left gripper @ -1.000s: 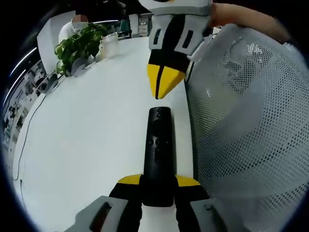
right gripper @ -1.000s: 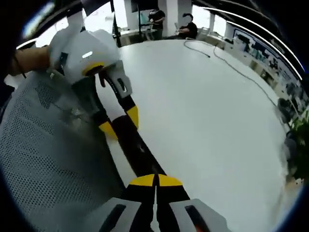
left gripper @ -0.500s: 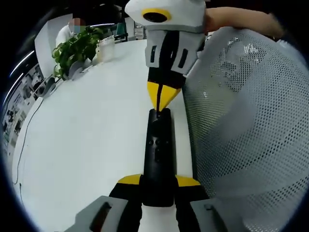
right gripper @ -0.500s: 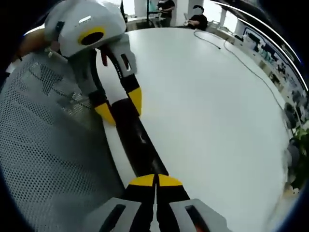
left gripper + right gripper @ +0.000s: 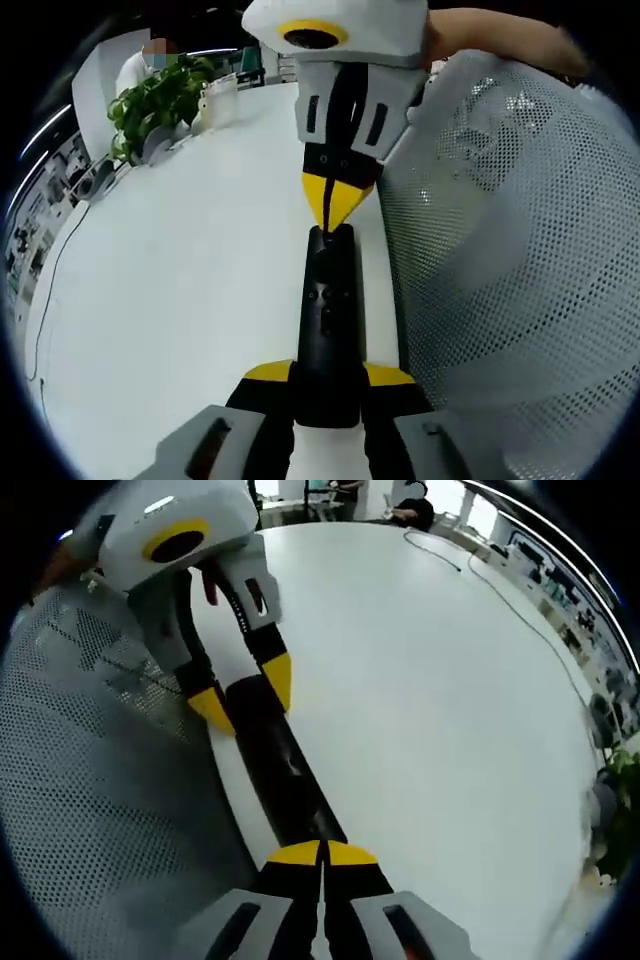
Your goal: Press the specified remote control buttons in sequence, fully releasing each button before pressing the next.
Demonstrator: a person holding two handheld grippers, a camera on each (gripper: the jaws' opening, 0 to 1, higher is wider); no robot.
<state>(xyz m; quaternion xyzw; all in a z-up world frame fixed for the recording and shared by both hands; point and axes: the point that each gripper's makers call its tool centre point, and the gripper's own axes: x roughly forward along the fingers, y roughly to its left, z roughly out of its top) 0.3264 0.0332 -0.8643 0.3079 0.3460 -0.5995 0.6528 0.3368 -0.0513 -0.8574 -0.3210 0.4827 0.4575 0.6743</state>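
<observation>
A black remote control (image 5: 328, 300) lies lengthwise on the white table (image 5: 180, 280), close to its right edge. My left gripper (image 5: 328, 376) is shut on the remote's near end, one yellow-tipped jaw on each side. My right gripper (image 5: 336, 205) reaches in from the top of the left gripper view, shut, its yellow tips resting on the button face at the remote's far end. In the right gripper view, my right gripper (image 5: 322, 854) has its shut tips on the remote (image 5: 285, 770). Beyond it, the left gripper (image 5: 245, 695) clamps the other end.
A grey mesh chair back (image 5: 500, 250) stands right against the table edge beside the remote. A potted plant (image 5: 160, 95) sits at the table's far left. A thin cable (image 5: 500, 590) runs over the far side of the table.
My right gripper has come down from above the table onto the remote's far end, its tips now touching it. The left gripper and the remote have stayed put.
</observation>
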